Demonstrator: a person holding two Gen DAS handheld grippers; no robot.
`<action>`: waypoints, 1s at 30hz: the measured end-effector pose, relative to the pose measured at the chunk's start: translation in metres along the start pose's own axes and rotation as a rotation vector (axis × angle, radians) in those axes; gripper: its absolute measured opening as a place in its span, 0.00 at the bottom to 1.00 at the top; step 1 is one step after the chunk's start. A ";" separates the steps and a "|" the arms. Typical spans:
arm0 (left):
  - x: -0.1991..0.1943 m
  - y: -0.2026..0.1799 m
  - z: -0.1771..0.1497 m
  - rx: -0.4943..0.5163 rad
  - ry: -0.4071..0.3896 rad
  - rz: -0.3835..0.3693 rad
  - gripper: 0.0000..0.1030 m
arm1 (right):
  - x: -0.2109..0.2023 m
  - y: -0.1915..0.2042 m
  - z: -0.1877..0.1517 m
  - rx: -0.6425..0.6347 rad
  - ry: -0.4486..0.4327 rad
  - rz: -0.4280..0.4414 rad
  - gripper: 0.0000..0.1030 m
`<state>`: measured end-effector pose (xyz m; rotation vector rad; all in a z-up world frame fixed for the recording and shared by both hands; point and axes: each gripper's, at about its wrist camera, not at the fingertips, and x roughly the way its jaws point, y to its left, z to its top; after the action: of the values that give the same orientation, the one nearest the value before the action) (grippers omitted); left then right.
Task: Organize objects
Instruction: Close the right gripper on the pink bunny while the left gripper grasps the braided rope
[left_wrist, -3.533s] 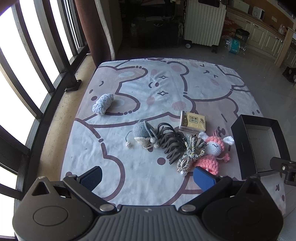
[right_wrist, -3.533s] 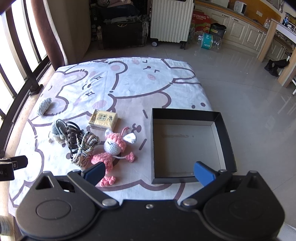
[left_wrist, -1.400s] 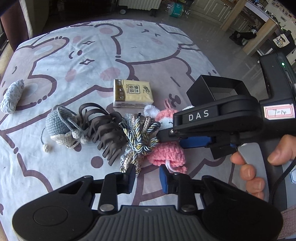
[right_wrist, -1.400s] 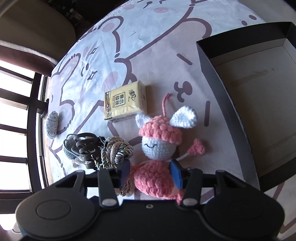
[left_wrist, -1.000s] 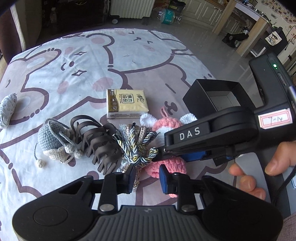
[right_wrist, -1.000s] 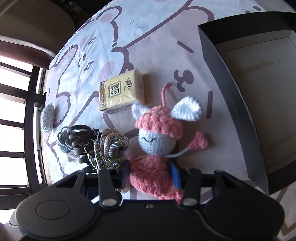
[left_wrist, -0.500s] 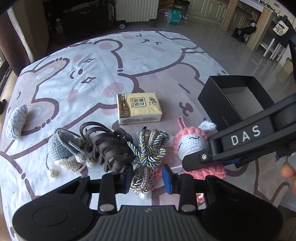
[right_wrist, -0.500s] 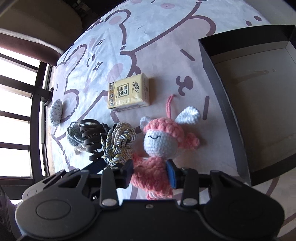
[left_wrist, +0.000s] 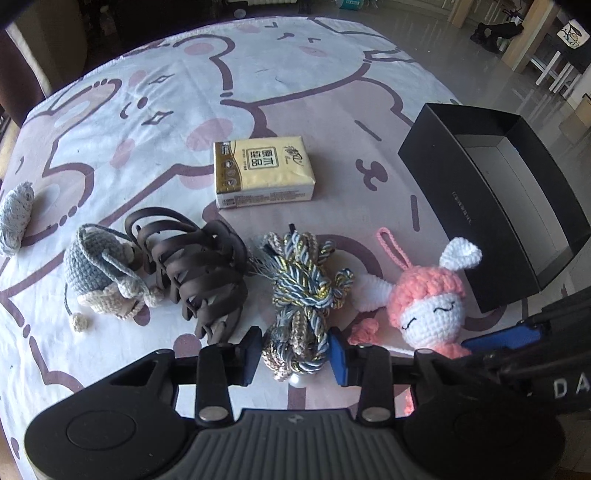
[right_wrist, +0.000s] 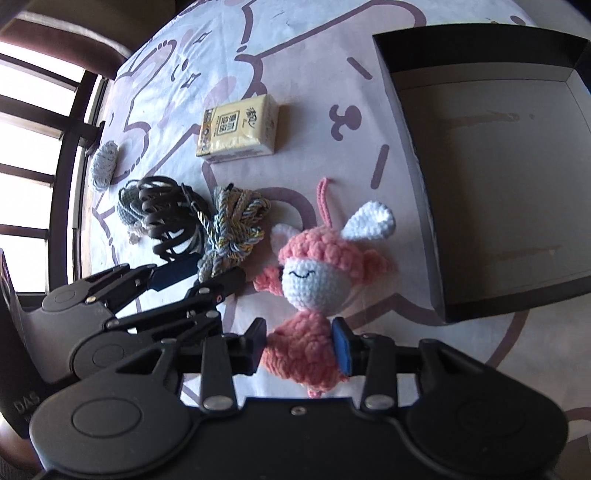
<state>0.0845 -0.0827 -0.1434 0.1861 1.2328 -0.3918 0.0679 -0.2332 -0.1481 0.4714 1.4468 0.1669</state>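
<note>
A twisted blue, gold and beige cord bundle (left_wrist: 301, 291) lies on the bear-print sheet. My left gripper (left_wrist: 294, 356) straddles its near end, jaws closing, both pads touching the cords. A pink crochet doll (right_wrist: 314, 273) with a white face lies just right of the cords. My right gripper (right_wrist: 299, 341) is shut on its pink body. In the left wrist view the doll (left_wrist: 428, 306) shows with the right gripper's blue pad (left_wrist: 502, 338) beside it. An open, empty black box (right_wrist: 406, 122) sits to the right of the doll.
A yellow tissue pack (left_wrist: 262, 170) lies beyond the cords. A dark hair claw (left_wrist: 199, 273) and a grey crochet toy (left_wrist: 96, 277) sit left of them, with a pale blue yarn ball (left_wrist: 14, 218) farther left. Window bars (right_wrist: 62, 155) run along the sheet's left side.
My left gripper sank to the cord bundle; its shut jaws parted and now flank the bundle's near end. My right gripper's jaws narrowed on the doll's body, and the doll shifted slightly.
</note>
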 end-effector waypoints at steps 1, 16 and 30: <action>0.000 0.001 0.000 -0.007 0.005 -0.007 0.34 | 0.003 0.000 -0.002 -0.015 0.016 -0.004 0.39; -0.005 0.027 -0.021 -0.114 0.130 -0.067 0.39 | 0.028 0.005 0.002 -0.001 0.058 -0.075 0.40; 0.006 0.016 -0.011 -0.113 0.137 -0.049 0.34 | 0.024 0.006 0.003 -0.055 0.037 -0.111 0.28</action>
<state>0.0830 -0.0650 -0.1534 0.0863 1.3928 -0.3552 0.0754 -0.2189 -0.1678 0.3438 1.4965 0.1261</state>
